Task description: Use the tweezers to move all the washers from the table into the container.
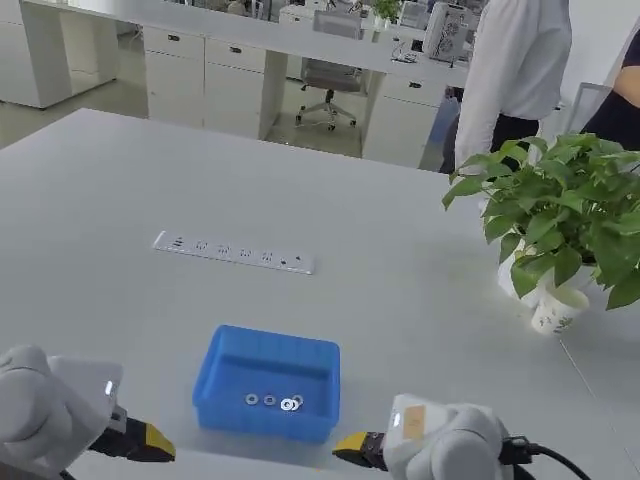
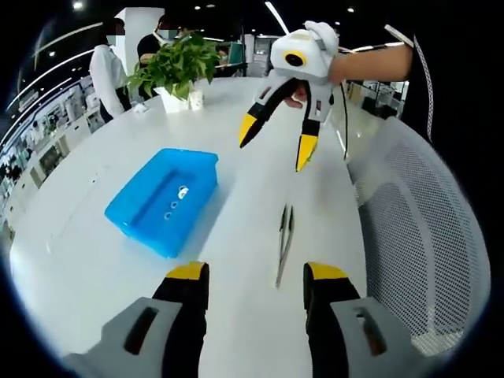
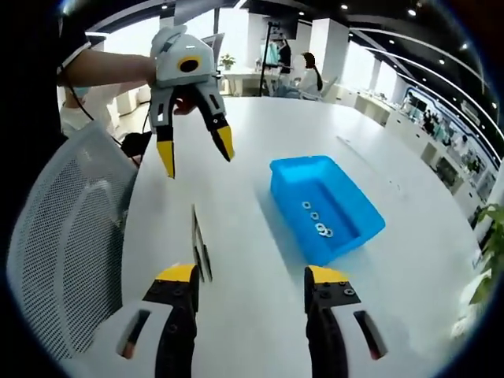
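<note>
A blue container [image 1: 268,360] sits near the table's front edge with several washers [image 1: 275,401] on its floor. The same container [image 2: 161,201] [image 3: 327,205] lies off to one side in both gripper views, the washers [image 3: 316,220] inside it. Metal tweezers [image 2: 283,244] [image 3: 198,244] lie flat on the white table between the two grippers, untouched. My left gripper [image 2: 256,276] [image 1: 150,442] is open and empty, low over the table just short of the tweezers. My right gripper [image 3: 252,276] [image 1: 352,448] faces it, open and empty too. Each sees the other [image 2: 276,142] [image 3: 195,153] hanging above the table with jaws spread.
A power strip [image 1: 232,252] lies behind the container. A potted plant [image 1: 560,220] in a white pot stands at the right. A person [image 1: 510,70] stands beyond the table. A mesh chair [image 2: 425,228] [image 3: 67,252] sits at the near edge.
</note>
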`<control>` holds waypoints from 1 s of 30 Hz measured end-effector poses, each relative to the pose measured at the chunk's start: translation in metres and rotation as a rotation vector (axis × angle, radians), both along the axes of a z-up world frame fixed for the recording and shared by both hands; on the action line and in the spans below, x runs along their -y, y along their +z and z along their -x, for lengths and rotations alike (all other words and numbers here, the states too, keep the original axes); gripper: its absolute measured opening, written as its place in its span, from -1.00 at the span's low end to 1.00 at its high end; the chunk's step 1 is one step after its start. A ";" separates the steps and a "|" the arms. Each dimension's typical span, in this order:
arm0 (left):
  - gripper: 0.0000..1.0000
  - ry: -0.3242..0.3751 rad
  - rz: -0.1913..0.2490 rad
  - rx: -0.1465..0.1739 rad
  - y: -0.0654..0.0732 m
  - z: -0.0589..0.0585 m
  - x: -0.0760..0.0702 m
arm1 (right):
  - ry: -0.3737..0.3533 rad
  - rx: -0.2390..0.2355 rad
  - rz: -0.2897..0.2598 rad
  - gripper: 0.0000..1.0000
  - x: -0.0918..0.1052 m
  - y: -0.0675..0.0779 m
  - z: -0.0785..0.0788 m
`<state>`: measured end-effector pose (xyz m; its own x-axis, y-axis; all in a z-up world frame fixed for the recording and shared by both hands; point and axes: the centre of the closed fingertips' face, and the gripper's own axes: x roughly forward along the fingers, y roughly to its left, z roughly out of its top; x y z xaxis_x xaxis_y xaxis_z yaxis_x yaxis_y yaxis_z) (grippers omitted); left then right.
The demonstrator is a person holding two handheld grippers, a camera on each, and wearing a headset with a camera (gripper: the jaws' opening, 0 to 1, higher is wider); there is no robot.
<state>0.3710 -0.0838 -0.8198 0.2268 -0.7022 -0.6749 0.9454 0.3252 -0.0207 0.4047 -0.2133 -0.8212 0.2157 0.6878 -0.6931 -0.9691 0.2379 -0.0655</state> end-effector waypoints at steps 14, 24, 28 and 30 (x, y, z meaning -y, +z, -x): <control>0.56 0.186 0.141 0.113 0.031 -0.001 -0.014 | -0.201 0.100 -0.134 0.73 0.044 0.030 -0.006; 0.97 0.308 0.205 0.179 0.049 0.001 -0.025 | -0.283 0.093 -0.226 1.00 0.057 0.039 0.008; 0.98 0.335 0.213 0.174 0.047 0.004 -0.028 | -0.301 0.090 -0.234 1.00 0.063 0.035 0.012; 0.98 0.340 0.212 0.174 0.047 0.005 -0.028 | -0.307 0.092 -0.235 1.00 0.064 0.034 0.014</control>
